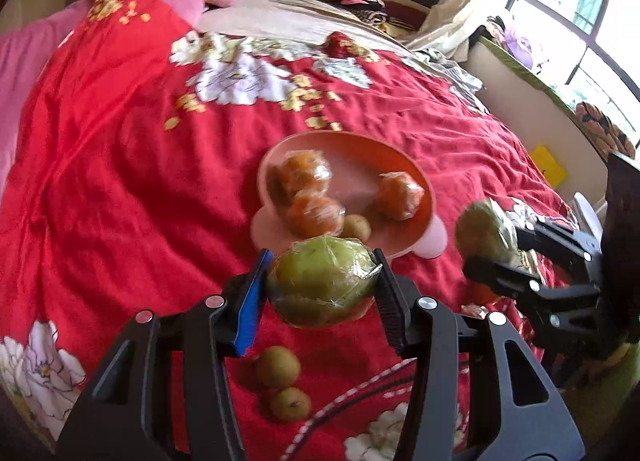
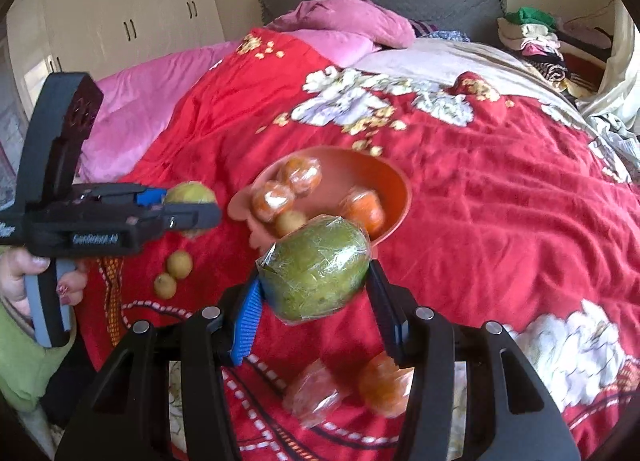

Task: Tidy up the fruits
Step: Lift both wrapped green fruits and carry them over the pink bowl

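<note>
Left gripper (image 1: 322,281): fingers clamped on 1 wrapped green fruit (image 1: 322,281), held above the red bedspread (image 1: 120,181), lower centre of the left wrist frame. Right gripper (image 2: 316,281): fingers clamped on a 2nd wrapped green fruit (image 2: 318,271), lower centre of the right wrist frame. Pink bowl (image 1: 400,145) sits on the bed, mid-frame, holding 3 wrapped oranges (image 1: 306,173) and 1 small brown fruit (image 1: 356,226). 2 small brown fruits (image 1: 278,367) lie on the bedspread below the left gripper. 2 wrapped oranges (image 2: 384,385) lie under the right gripper.
</note>
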Tool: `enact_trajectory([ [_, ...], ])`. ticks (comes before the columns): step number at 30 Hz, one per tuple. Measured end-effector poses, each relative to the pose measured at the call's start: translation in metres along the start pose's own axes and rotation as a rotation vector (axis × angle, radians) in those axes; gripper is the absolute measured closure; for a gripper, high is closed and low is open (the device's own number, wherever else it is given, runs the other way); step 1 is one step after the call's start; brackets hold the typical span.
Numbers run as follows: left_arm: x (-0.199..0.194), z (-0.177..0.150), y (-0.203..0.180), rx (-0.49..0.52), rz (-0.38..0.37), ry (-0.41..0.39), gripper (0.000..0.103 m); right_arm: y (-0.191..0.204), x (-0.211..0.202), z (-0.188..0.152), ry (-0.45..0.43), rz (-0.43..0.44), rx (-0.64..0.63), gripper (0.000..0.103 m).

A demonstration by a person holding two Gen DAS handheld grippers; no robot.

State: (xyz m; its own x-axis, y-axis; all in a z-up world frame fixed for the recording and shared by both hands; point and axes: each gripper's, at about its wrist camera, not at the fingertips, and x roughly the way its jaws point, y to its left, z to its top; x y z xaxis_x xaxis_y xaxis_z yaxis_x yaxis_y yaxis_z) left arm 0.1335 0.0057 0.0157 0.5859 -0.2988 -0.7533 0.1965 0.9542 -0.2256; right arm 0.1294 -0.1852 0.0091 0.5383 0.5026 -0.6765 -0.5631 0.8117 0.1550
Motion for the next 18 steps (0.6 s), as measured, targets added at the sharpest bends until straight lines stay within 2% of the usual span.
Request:
enact_trajectory([
  [9,0.025,0.015,-0.03,0.05,-0.017,0.036,0.062,-0.035,-0.002,0.025,-0.02,-0.027,-0.002,0.054],
  [18,0.05,0.021,-0.046,0.068,-0.016,0.075,0.062,-0.06,0.014,0.041,-0.017,0.0,0.024,0.054],
])
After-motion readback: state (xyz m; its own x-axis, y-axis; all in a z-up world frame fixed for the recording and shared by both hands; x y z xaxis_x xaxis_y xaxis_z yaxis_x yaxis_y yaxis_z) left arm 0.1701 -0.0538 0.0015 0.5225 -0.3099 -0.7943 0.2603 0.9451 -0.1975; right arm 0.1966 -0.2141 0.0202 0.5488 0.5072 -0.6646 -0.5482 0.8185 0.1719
